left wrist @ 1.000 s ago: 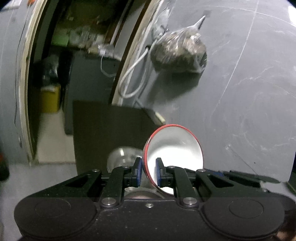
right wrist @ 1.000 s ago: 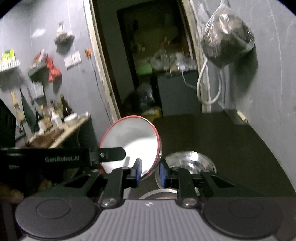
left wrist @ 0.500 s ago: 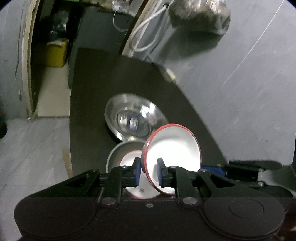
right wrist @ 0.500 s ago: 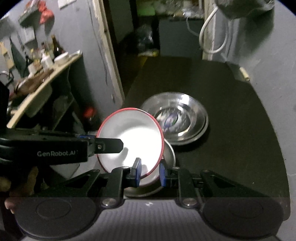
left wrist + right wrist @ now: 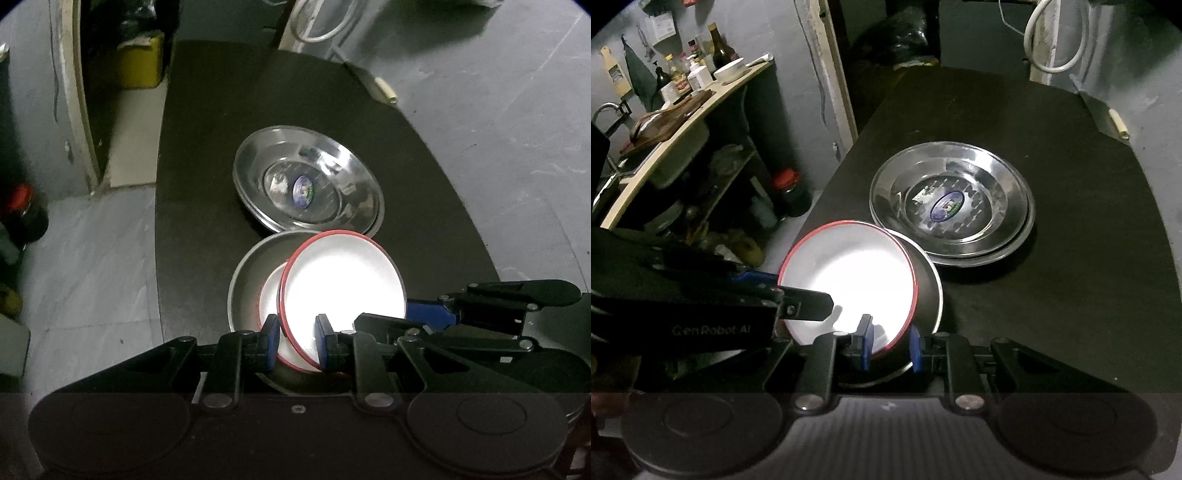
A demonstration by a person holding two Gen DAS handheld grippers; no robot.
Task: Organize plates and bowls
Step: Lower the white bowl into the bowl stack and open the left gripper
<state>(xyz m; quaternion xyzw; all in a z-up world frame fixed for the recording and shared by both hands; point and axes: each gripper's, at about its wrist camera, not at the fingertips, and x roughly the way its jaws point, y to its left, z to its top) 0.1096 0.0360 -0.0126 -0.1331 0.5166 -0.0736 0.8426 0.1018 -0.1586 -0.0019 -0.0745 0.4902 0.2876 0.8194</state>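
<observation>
A dark table (image 5: 207,155) bears two groups of dishes. On the far side is a stack of shiny steel plates (image 5: 332,173). At least two rims show, one nested inside the other. The top plate holds nothing but a round blue and green sticker (image 5: 303,190) at its centre.

Nearer, and just beside the stack, sits a grey metal bowl (image 5: 243,291). Inside it lies a white bowl with a red rim (image 5: 271,295), mostly covered from above.

A second red-rimmed white bowl (image 5: 343,284) hangs tilted over the grey bowl, its open face turned up and away and nothing in it. Its low edge dips inside the grey bowl behind the fingers. Whether it touches the bowl below cannot be told.

The right gripper (image 5: 890,345) is clamped on the near edge of this tilted bowl, one pad inside and one outside. The left gripper (image 5: 297,343) straddles the rim from the left side. Its inner pad lies against the white inside, but whether the outer pad presses on the wall cannot be told.

Far left of the table, a wooden shelf (image 5: 701,107) carries bottles and a small white bowl (image 5: 729,68).
</observation>
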